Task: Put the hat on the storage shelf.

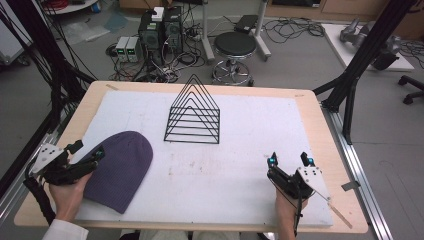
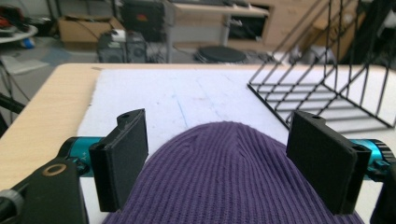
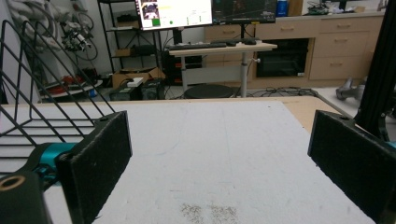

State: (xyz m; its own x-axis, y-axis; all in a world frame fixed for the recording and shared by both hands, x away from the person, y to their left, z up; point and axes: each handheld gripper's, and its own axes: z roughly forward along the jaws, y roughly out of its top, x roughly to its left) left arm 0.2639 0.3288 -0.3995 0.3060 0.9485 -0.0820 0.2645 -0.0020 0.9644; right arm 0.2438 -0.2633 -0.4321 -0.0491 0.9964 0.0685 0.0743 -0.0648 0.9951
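Left gripper (image 2: 224, 163), jaws spread wide, straddles the purple beanie (image 1: 120, 167) lying flat at the mat's near-left corner; lower until both pads flank the knit, then pinch a thick fold, while the right gripper (image 1: 290, 161) waits open over bare mat.

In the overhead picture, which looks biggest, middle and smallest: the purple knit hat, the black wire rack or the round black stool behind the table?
Largest to smallest in the high view:
1. purple knit hat
2. black wire rack
3. round black stool

The hat and rack look close in size. The stool stands farther from the camera, so its smallness is partly distance.
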